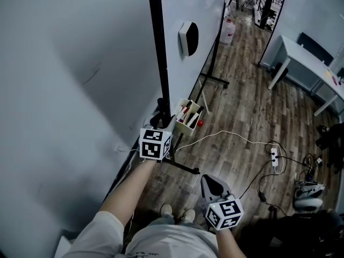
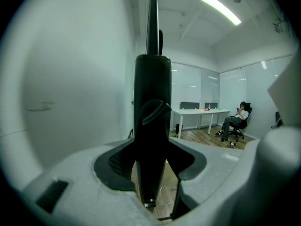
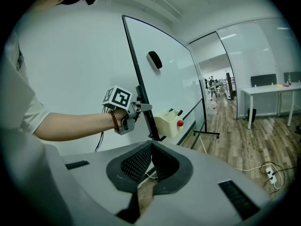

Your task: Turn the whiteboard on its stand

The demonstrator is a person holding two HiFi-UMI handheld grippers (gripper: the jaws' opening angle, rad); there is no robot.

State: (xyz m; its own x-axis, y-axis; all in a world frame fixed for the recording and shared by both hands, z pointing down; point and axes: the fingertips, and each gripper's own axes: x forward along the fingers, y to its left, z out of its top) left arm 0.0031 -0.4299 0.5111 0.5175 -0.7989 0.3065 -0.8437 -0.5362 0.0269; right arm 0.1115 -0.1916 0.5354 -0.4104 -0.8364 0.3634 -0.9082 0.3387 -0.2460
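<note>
The whiteboard (image 1: pixel 80 63) stands on edge along the left, and its black side frame (image 1: pixel 158 47) runs down to my left gripper (image 1: pixel 161 121). The left gripper view shows that black frame post (image 2: pixel 151 126) filling the gap of the left gripper (image 2: pixel 153 159), with both pads against it. In the right gripper view the left gripper (image 3: pixel 141 108) clasps the edge of the board (image 3: pixel 169 84) at mid height. My right gripper (image 1: pixel 207 179) hangs low near the person's waist, away from the board. Its pads (image 3: pixel 141 161) meet with nothing between them.
A black eraser (image 1: pixel 188 38) sticks to the board face. A cream marker box (image 1: pixel 188 117) with a red ball (image 1: pixel 200 123) hangs by the frame. The stand's foot (image 1: pixel 215 79), a white cable with a power strip (image 1: pixel 274 157) and a white table (image 1: pixel 306 63) are on the wooden floor. A person sits far off (image 2: pixel 235 121).
</note>
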